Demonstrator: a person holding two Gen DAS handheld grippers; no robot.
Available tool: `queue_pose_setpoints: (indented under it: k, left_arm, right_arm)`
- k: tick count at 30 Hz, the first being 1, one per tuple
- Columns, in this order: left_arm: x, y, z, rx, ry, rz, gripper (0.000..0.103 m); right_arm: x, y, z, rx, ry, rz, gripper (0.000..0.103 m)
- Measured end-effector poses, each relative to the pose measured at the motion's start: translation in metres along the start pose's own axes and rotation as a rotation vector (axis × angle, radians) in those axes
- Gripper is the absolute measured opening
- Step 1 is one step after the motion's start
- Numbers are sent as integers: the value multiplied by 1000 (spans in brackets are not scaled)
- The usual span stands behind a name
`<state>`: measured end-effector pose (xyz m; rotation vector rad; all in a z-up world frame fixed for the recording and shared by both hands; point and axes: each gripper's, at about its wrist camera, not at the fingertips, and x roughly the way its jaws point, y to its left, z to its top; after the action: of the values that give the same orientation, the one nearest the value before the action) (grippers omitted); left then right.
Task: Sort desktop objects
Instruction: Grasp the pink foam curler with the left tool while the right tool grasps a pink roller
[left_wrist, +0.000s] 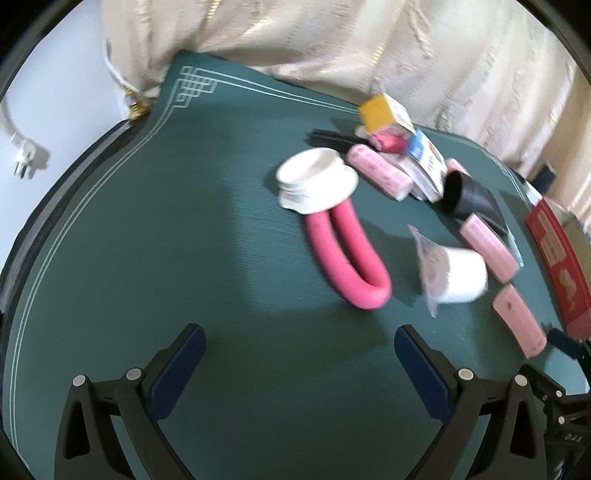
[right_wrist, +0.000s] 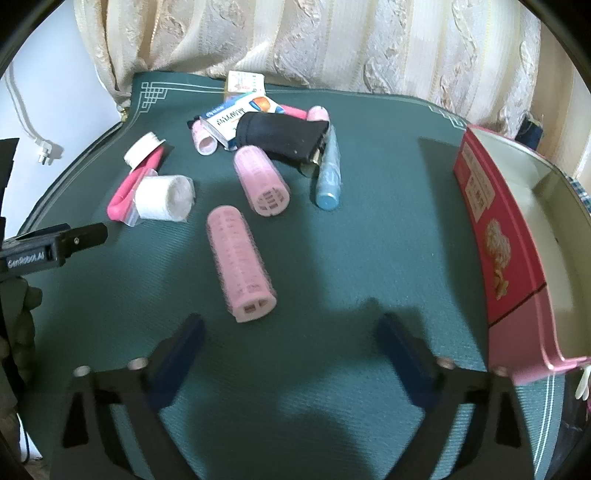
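Loose objects lie on a green mat (left_wrist: 147, 258). In the left wrist view my left gripper (left_wrist: 299, 365) is open and empty, short of a bent hot-pink foam tube (left_wrist: 347, 254) with a white lid (left_wrist: 317, 181) on its far end. A white wrapped roll (left_wrist: 461, 277) lies to its right. In the right wrist view my right gripper (right_wrist: 291, 354) is open and empty, just behind a pink hair roller (right_wrist: 240, 266). A second roller (right_wrist: 262, 181), a blue tube (right_wrist: 328, 173), a black pouch (right_wrist: 284, 136) and medicine boxes (right_wrist: 229, 122) lie beyond.
A red-pink open box (right_wrist: 498, 229) stands at the mat's right edge. Cream curtains (right_wrist: 332, 40) hang behind. A white plug and cable (right_wrist: 44, 151) hang on the left wall. The left gripper's body (right_wrist: 55, 243) shows at the left of the right wrist view.
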<state>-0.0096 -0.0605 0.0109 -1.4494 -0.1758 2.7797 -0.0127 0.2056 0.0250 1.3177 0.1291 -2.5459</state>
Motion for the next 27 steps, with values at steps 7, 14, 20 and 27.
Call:
queue_pose_setpoints:
  k: [7,14,20,27]
  left_arm:
    - [1,-3,-5,10,0,-6,103]
    - [6,-6,5,9,0,0,103]
    - [13,-14,17,9,-3,15,103]
    - [30,-23,40,18,0,52,102]
  right_arm:
    - [1,22,22,-57,-7,62,63]
    - [12,25,26,-34,-8,46,39]
    - [10,24,20,-24,-48,40,35]
    - [11,22,20,-23,-54,40,35]
